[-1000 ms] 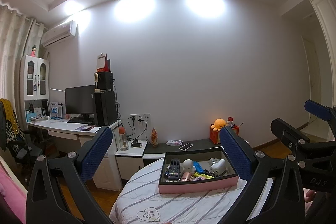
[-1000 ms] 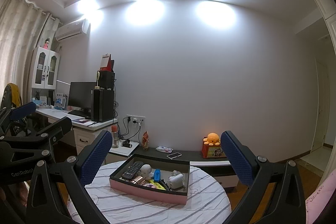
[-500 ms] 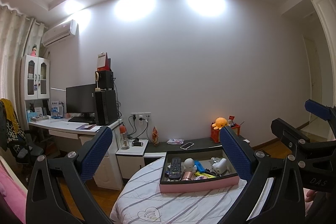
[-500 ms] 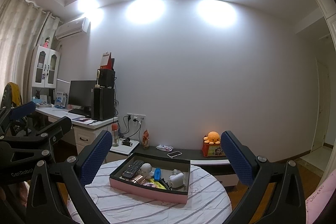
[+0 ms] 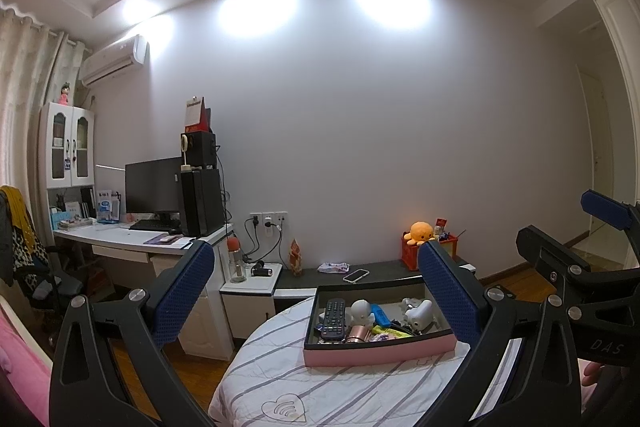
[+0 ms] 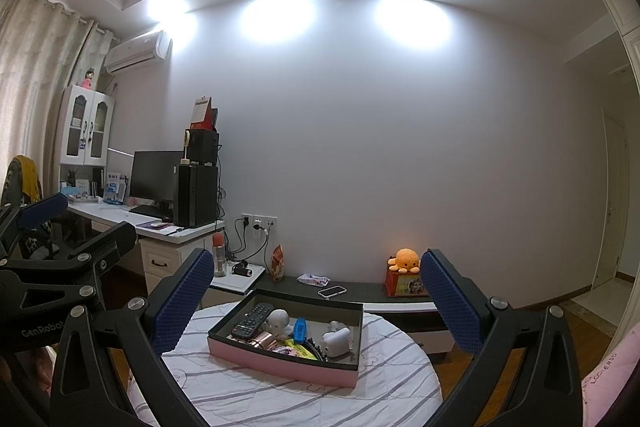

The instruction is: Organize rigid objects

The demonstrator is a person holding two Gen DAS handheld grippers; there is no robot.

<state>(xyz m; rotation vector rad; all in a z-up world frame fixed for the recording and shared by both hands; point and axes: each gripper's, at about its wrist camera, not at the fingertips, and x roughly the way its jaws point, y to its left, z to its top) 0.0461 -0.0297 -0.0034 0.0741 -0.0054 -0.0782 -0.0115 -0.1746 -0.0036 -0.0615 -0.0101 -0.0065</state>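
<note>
We hold the left tool and right tool spread wide, empty, above the round tabletop. The pink box sits at twelve o'clock, holding a remote and white figurine; nothing blocks it.

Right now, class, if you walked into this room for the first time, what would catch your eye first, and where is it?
Most likely the pink-sided tray on the round striped table, crammed with small things: a black remote at its left end, a white figurine beside it. Next, the orange plush octopus on a red box against the far wall. Both grippers, left and right, hang open and empty in front of the table.
</note>
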